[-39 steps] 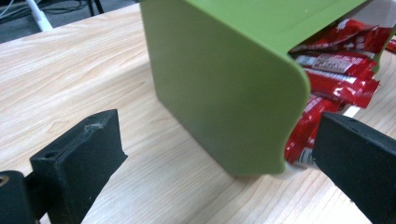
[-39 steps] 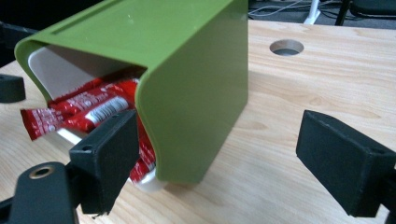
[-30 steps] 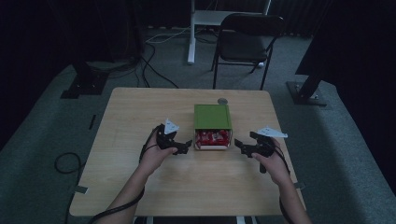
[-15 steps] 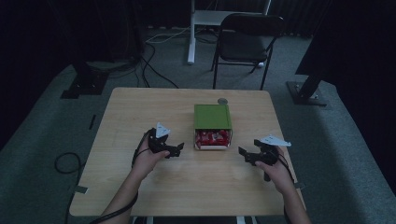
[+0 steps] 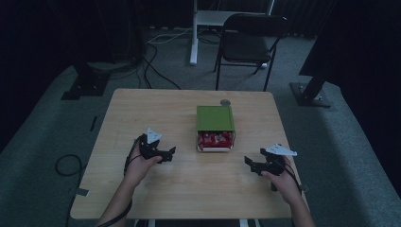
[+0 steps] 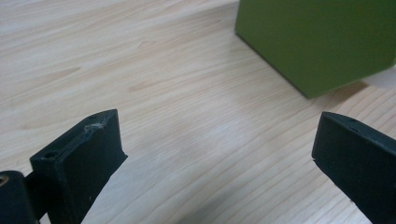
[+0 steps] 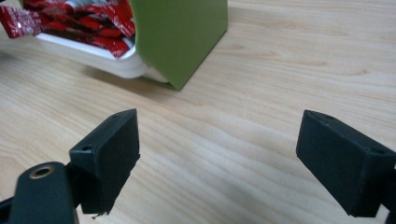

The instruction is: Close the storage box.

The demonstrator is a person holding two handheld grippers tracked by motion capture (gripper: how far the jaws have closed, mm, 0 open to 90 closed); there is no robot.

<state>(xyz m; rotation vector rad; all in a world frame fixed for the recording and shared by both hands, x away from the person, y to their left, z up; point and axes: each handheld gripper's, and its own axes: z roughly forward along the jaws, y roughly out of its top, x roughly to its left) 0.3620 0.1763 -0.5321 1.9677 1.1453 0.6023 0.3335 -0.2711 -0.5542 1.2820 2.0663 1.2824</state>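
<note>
A green box (image 5: pixel 215 118) sits mid-surface, its white tray (image 5: pixel 215 147) of red packets (image 5: pixel 216 138) slid out. Both grippers, left (image 5: pixel 171 152) and right (image 5: pixel 247 162), hover spread and empty. The box is probably light and stiff; grip its sides.

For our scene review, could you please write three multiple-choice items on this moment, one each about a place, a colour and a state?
1. Where is the green box on the table?
A. Between the two grippers, farther from the person
B. At the left edge
C. Under the chair

2. What colour are the packets in the white tray?
A. Blue
B. Red
C. Yellow

3. How is the right gripper?
A. Shut on a packet
B. Shut and holding nothing
C. Open

Answers: A, seen in the high view; B, red wrappers show; C, its jaws stand wide apart over bare wood.
</note>
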